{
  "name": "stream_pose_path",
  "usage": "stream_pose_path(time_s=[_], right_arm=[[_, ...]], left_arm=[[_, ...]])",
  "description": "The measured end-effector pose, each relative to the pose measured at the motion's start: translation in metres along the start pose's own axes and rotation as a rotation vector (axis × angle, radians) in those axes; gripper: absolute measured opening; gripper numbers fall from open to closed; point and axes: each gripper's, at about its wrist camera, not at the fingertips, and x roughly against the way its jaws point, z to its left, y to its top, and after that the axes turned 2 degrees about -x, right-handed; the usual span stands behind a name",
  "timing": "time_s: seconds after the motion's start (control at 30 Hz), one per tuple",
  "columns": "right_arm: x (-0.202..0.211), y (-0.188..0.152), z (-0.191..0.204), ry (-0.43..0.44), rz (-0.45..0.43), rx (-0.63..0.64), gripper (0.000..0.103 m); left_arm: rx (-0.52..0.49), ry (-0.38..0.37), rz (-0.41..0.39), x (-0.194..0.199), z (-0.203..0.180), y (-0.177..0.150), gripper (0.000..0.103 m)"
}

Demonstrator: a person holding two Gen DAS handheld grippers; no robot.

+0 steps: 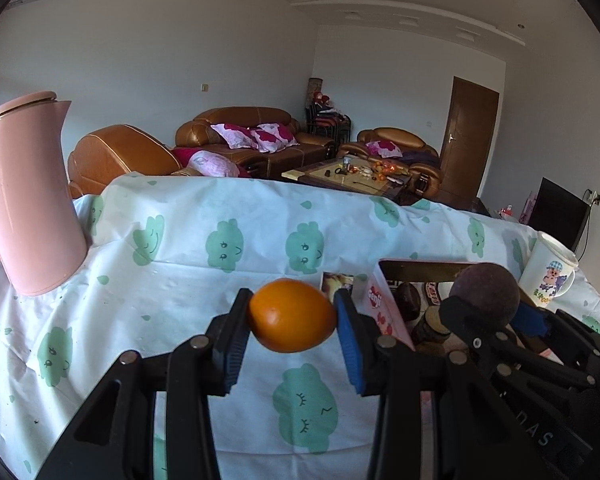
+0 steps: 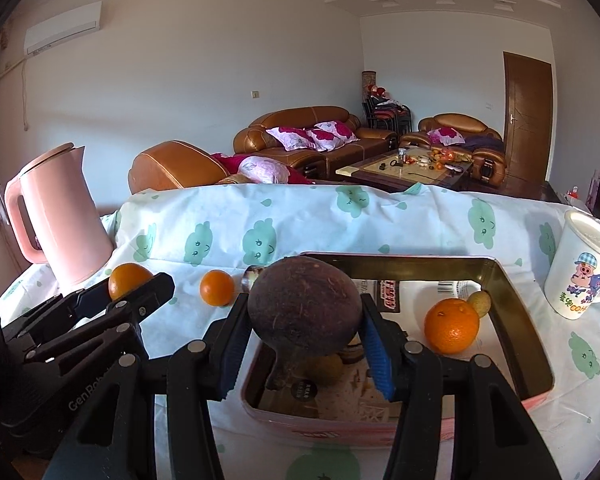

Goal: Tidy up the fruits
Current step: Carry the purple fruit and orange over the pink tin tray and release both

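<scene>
My left gripper (image 1: pixel 292 307) is shut on an orange (image 1: pixel 288 322) and holds it above the cloud-print tablecloth (image 1: pixel 180 264). My right gripper (image 2: pixel 303 309) is shut on a dark purple-brown round fruit (image 2: pixel 300 300), held over the near part of a pink tin box (image 2: pixel 512 300). Inside the tin lie a large orange (image 2: pixel 452 326), a small yellow-green fruit (image 2: pixel 481 302) and a yellowish fruit (image 2: pixel 325 368) partly hidden under the held one. A small loose orange (image 2: pixel 217 288) sits on the cloth left of the tin. The left gripper's orange (image 2: pixel 127 279) also shows at the left of the right wrist view.
A pink kettle (image 2: pixel 60 220) stands at the table's left. A white cartoon mug (image 2: pixel 580 268) stands right of the tin. Printed packets line the tin's bottom. Beyond the table's far edge are brown sofas and a cluttered coffee table (image 2: pixel 412 168).
</scene>
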Motion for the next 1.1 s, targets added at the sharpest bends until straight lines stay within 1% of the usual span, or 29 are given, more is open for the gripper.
stream_pose_path(time_s=[0.2,0.37,0.67,0.87,0.97,1.1], right_arm=[[0.004,0.004,-0.028,-0.03,-0.004,-0.016,0.054],[0.007,0.008,-0.053,-0.056,-0.012,-0.025,0.054],[0.006,0.02,-0.105,-0.109,-0.023,-0.086,0.054],[-0.009,0.022,-0.127,-0.104,0.02,-0.122,0.054],[-0.018,0.021,-0.13,-0.102,0.048,-0.114,0.054],[-0.028,0.021,-0.135,-0.087,0.077,-0.135,0.054]], left_arm=[[-0.001,-0.041,0.0,-0.003,-0.021,0.004,0.043],[-0.023,-0.058,0.007,-0.01,-0.04,0.005,0.043],[-0.063,-0.108,0.014,-0.027,-0.075,0.014,0.043],[-0.113,-0.159,0.046,-0.044,-0.108,0.011,0.043],[-0.129,-0.157,0.07,-0.052,-0.12,0.009,0.042],[-0.127,-0.141,0.102,-0.06,-0.123,0.008,0.043]])
